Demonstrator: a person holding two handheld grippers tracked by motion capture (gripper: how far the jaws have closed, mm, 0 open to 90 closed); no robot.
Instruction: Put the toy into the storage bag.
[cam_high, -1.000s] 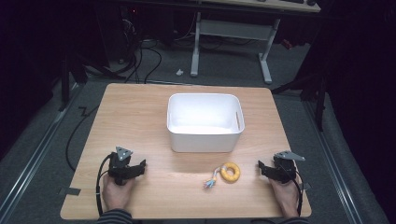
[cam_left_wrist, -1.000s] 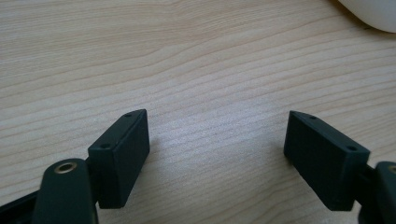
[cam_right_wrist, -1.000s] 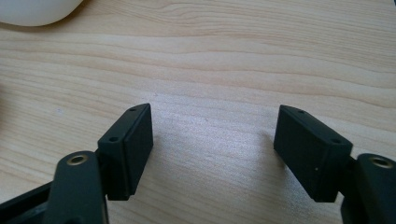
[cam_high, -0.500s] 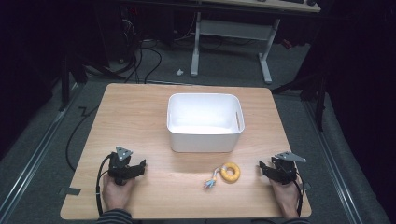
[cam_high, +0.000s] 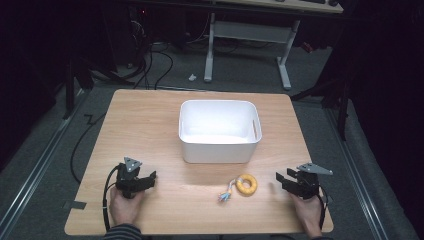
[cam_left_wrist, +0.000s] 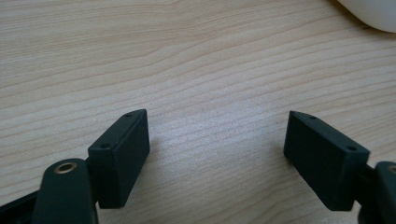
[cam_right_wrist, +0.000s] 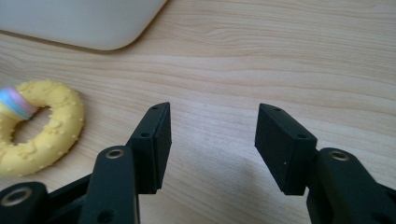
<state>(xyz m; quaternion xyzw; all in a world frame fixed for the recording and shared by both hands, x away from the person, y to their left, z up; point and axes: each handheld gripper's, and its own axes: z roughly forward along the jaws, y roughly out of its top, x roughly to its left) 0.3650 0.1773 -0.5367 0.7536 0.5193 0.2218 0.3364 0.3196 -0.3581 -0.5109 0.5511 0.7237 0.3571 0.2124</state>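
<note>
Both hands rest low at the near edge of the wooden table (cam_high: 150, 125), forearms coming in from below. The left hand (cam_high: 124, 206) holds the left gripper (cam_high: 150, 178) level, aimed toward the table's middle; its jaws stand wide apart with nothing between them. The right hand (cam_high: 306, 210) holds the right gripper (cam_high: 278, 181) level too, pointing left toward the yellow ring toy (cam_high: 246, 184). Its jaws have just been closing, now standing partly apart over bare wood, gripping nothing.

The ring toy lies flat on the table near the front, just in front of the white bin (cam_high: 219, 131) and close beside the right gripper, not touching it. A short striped tail trails off its left side in the high view.

The right gripper view brings the ring toy (cam_right_wrist: 39, 126) close: knobbly surface, pastel band on one side, left of the jaws. The bin's rounded corner (cam_right_wrist: 93, 23) sits behind it. The left gripper view gives wood grain and a bin corner (cam_left_wrist: 373, 11) at top right.
</note>
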